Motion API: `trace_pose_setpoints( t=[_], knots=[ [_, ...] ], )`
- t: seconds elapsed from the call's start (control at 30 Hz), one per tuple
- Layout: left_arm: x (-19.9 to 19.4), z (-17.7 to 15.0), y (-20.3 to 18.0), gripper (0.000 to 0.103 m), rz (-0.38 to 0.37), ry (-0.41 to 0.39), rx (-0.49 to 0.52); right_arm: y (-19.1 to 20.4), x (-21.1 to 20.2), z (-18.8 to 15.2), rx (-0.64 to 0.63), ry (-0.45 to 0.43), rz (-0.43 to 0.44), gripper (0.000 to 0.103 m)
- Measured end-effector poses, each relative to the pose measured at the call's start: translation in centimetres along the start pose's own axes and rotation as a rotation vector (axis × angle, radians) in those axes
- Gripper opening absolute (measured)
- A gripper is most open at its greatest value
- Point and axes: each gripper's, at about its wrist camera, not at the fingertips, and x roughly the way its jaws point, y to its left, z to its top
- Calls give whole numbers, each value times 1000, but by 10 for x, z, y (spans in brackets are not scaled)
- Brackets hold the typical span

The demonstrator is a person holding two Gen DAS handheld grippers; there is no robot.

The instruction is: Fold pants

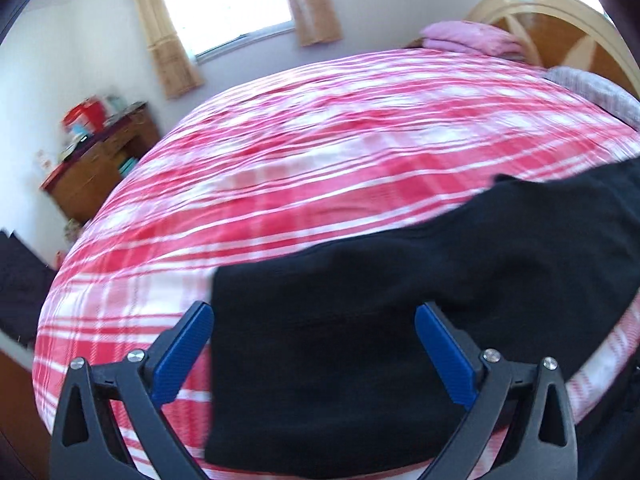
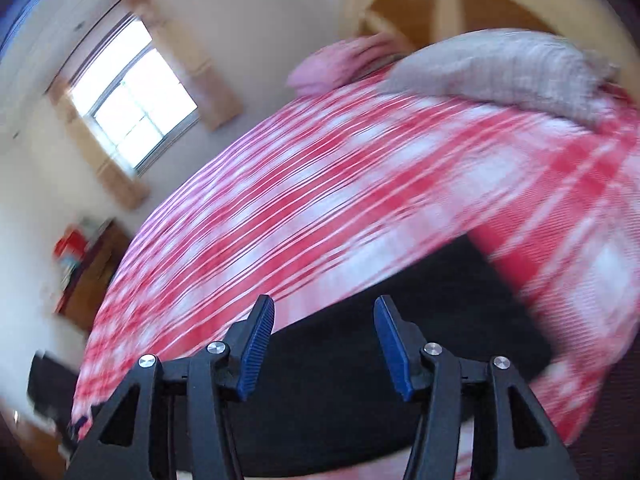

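We start with the bed (image 1: 320, 128), whose red and white plaid cover fills both views and carries everything we care about. Across its near edge lie the black pants (image 1: 360, 320), spread flat as one long dark band. Their long axis runs crosswise to the way both hand-held grippers point, from low on the left up and away to the right in the left wrist view.

In that view the pants sit directly ahead of and beneath the left hand-held gripper (image 1: 314, 354). A squared end of the cloth lies just inside its left finger, and the rest of the band runs out past its right finger. Its jaws stand wide apart with nothing between the blue pads, so it holds nothing.

From the right wrist view the pants (image 2: 340, 400) again lie just ahead of and under the right hand-held gripper (image 2: 324, 346), and the far edge of the cloth crosses the gap between its fingers. Its jaws are also spread, a little less widely, and empty.

We judge both hands about equally near, each over its own stretch of the band, the left nearest the squared end. Both views are smeared by motion blur, so we cannot tell whether that end is waistband or hem, nor whether the pants are already doubled leg on leg.
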Motion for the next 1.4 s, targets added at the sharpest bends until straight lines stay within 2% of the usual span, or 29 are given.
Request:
trace_pose_setpoints(
  t=[0.1, 0.17, 0.33, 0.47, 0.6, 0.73, 0.77, 0.83, 0.87, 0.93, 1.03, 1.13, 1.2, 1.3, 1.4],
  knots=[
    [14, -3, 19, 103, 14, 34, -73, -55, -11, 16, 122, 18, -5, 54],
    [20, -7, 29, 103, 9, 50, -102, -83, -13, 19, 153, 53, -7, 54],
    [33, -14, 32, 103, -10, 75, -123, -116, 4, 16, 231, 126, 65, 54],
    [32, -15, 38, 103, -27, 79, -145, -113, 7, 14, 209, 147, 96, 54],
    [29, -16, 46, 103, -28, 73, -188, -105, 14, 13, 168, 233, 158, 54],
    [33, -17, 51, 103, -35, 79, -209, -103, 22, 9, 162, 224, 173, 54],
    [35, -18, 53, 103, -46, 84, -226, -102, 24, 9, 164, 212, 181, 51],
    [35, -20, 55, 103, -54, 76, -235, -106, 24, 5, 168, 187, 193, 40],
    [35, -19, 55, 103, -53, 77, -230, -108, 24, 4, 172, 181, 197, 27],
    [33, -17, 59, 103, -47, 67, -242, -111, 29, 2, 193, 191, 249, 18],
    [28, -15, 67, 103, -46, 43, -264, -110, 25, 2, 173, 181, 253, 15],
    [31, -16, 71, 103, -43, 52, -265, -104, 13, 5, 167, 146, 305, 12],
    [30, -16, 74, 103, -46, 43, -278, -96, 5, 8, 140, 117, 297, 12],
    [16, -11, 81, 103, -22, -26, -288, -83, -6, 10, 104, 84, 289, 11],
    [13, -7, 85, 103, -16, -14, -278, -63, -15, 11, 52, 53, 277, 11]
  ],
)
